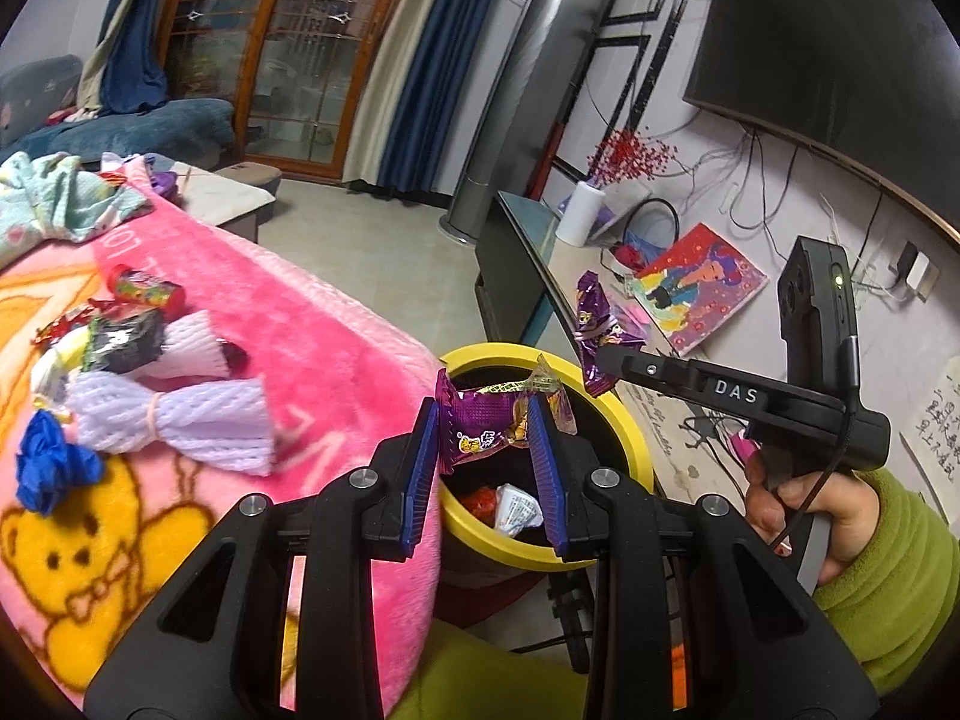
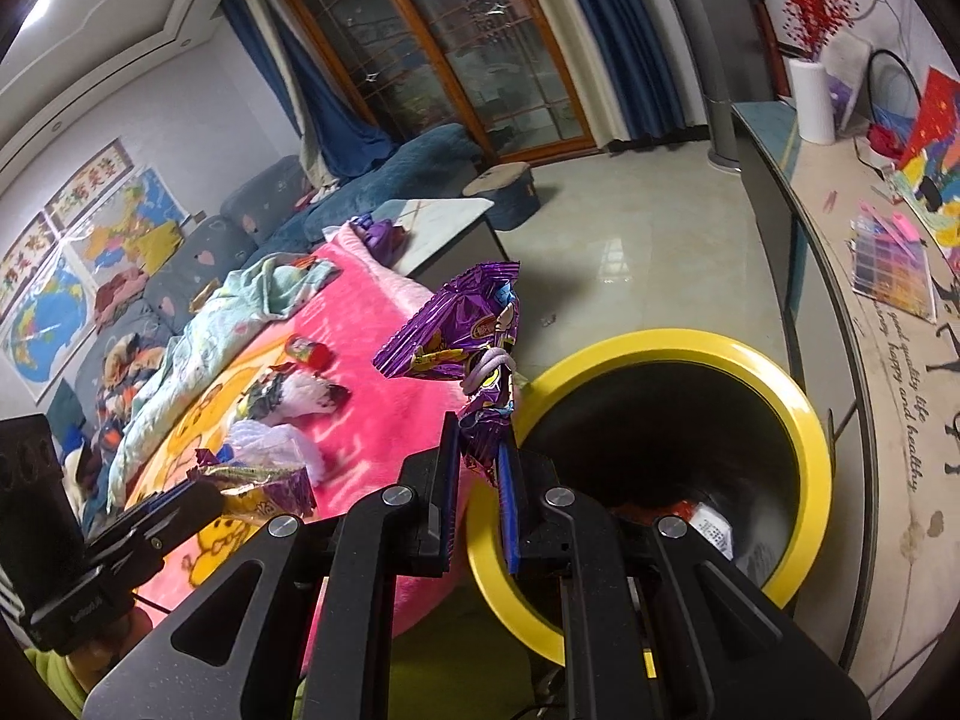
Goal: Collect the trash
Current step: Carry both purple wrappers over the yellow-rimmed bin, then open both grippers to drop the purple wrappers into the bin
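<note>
Left tool [image 1: 486, 450] pinches a purple wrapper [image 1: 480, 426] over the yellow-rimmed bin [image 1: 630, 426]. Right tool [image 2: 480, 474] is pressed together on a second wrapper [image 2: 462, 330] at the rim. Centre each above the opening before release; more trash [image 1: 180, 414] lies on the pink blanket [image 1: 336, 324].

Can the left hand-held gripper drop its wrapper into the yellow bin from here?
Probably yes. The left hand-held gripper holds its purple wrapper right over the yellow bin, whose mouth is open, with nothing between.
</note>
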Demonstrator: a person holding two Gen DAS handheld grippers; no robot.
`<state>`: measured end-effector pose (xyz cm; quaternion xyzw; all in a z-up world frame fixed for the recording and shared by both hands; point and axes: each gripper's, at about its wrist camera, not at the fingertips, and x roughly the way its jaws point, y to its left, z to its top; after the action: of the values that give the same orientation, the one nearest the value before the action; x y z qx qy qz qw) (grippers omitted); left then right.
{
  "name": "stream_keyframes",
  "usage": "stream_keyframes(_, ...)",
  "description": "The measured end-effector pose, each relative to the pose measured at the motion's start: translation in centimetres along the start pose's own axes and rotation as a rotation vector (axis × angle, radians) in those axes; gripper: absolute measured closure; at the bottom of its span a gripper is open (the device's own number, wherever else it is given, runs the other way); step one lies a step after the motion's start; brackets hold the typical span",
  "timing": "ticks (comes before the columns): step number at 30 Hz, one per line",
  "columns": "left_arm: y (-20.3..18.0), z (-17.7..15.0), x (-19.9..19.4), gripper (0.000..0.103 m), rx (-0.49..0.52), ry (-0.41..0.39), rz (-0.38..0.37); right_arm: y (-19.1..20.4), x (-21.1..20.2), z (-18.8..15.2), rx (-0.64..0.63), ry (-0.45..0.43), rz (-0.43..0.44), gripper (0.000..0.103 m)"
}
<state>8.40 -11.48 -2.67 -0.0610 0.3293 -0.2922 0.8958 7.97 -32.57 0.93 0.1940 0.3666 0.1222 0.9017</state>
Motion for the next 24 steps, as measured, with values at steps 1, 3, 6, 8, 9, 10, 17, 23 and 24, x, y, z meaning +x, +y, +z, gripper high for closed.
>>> stream_keyframes(1,-0.3,0.0,0.4,0.080,0.010,0.005,-0.002,-0.3,0.0,0.0,0.008,0.000,-0.005,0.091)
stream_keyframes(3,-0.8,-0.1,1.0,0.079,0.023,0.011,-0.004,-1.0,0.1,0.0,0.026,0.002,-0.017,0.091)
stream_keyframes(6,-1.4,-0.1,2.1,0.079,0.048,0.023,-0.005,-2.0,0.1,0.0,0.050,0.002,-0.041,0.091)
stream_keyframes(8,-1.9,-0.1,3.1,0.079,0.060,0.038,-0.004,-2.8,0.2,-0.1,0.065,0.002,-0.060,0.091)
stream_keyframes(9,-2.1,-0.1,3.5,0.079,0.068,0.042,-0.002,-3.1,0.3,-0.1,0.071,0.003,-0.071,0.091)
stream_keyframes(10,-2.3,-0.2,4.0,0.079,0.079,0.048,0.002,-3.5,0.3,-0.2,0.079,0.003,-0.079,0.091)
stream_keyframes(17,-3.2,-0.2,7.1,0.077,0.118,0.090,0.004,-5.8,0.9,-0.5,0.109,0.008,-0.148,0.091)
stream_keyframes(23,-3.6,-0.3,9.8,0.076,0.132,0.136,0.010,-7.7,1.2,-0.7,0.153,0.020,-0.185,0.090)
stream_keyframes(24,-3.6,-0.4,10.2,0.076,0.132,0.144,0.009,-8.1,1.3,-0.7,0.167,0.023,-0.180,0.090)
